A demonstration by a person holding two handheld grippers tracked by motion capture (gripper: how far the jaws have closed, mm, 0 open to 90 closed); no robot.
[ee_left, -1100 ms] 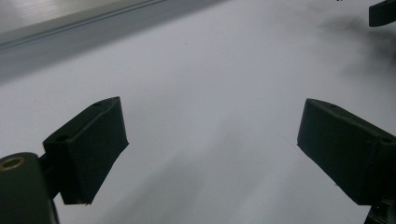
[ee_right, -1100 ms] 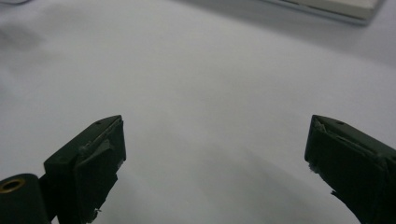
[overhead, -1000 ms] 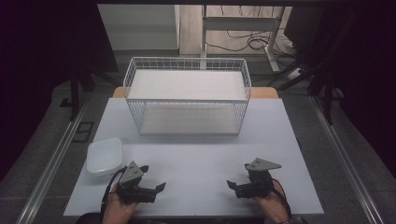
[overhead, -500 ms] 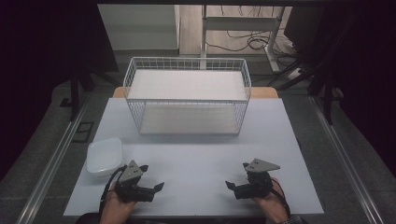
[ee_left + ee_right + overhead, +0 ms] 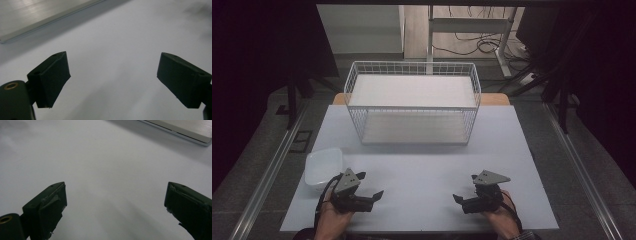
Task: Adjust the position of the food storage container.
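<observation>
White bowl (image 5: 323,167): at near left of white table (image 5: 422,165), just beyond and slightly outboard of left gripper (image 5: 371,196), apart from it. Nearer to left gripper by far; right gripper (image 5: 460,201) well apart, across the table. Both grippers low at near edge, pointed inward toward each other. Left jaws spread wide, nothing between them, bare tabletop ahead in left gripper view. Right jaws likewise spread and empty. Bowl roughly square with rounded corners, no marked long axis. Bowl behind and to the side of left fingertips, so a turn outward likely needed before approach. Farther off: wire basket (image 5: 412,130), centred at table's far side, apparently empty.
</observation>
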